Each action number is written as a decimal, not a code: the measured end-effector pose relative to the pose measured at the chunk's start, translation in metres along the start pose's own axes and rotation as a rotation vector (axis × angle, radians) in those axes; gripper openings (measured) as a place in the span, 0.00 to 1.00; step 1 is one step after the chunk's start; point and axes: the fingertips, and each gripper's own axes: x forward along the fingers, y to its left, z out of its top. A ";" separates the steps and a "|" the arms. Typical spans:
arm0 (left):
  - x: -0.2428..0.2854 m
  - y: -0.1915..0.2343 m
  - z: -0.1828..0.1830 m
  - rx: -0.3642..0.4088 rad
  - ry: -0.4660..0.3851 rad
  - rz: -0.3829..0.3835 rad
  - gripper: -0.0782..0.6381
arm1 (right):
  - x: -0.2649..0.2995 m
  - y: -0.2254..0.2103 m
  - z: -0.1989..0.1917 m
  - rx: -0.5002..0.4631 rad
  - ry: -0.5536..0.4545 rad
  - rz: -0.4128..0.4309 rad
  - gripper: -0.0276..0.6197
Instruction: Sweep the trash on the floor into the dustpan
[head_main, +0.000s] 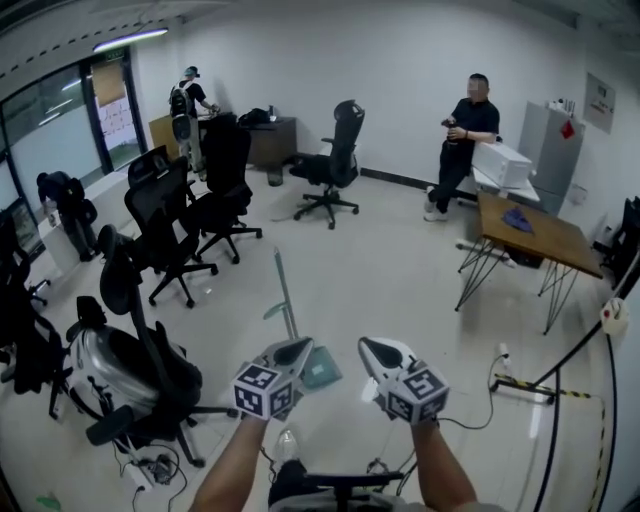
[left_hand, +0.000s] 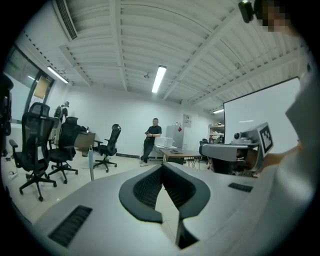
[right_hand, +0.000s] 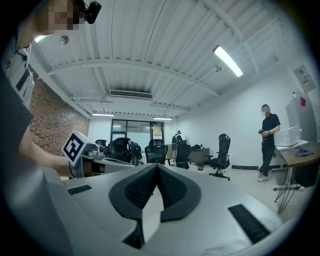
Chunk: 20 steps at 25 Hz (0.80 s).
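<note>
Though the dustpan (head_main: 323, 370) stands upright, its contents are unclear.

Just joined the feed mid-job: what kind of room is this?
Probably an office: black swivel chairs, a wooden desk on thin metal legs, and glass partition windows along the left wall.

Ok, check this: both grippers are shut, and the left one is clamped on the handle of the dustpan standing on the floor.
Wrong on the grip. The left gripper is shut on nothing: the left gripper view shows its jaws together, empty. The dustpan stands free on the floor; the right gripper is shut.
</note>
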 end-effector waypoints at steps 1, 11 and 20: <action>0.009 0.011 0.001 0.012 0.000 -0.005 0.12 | 0.010 -0.005 -0.001 -0.007 0.004 -0.004 0.05; 0.069 0.163 0.003 0.006 0.043 -0.051 0.12 | 0.157 -0.046 -0.005 -0.006 0.062 -0.089 0.05; 0.111 0.249 -0.034 -0.004 0.185 -0.060 0.12 | 0.246 -0.065 -0.017 0.040 0.125 -0.105 0.05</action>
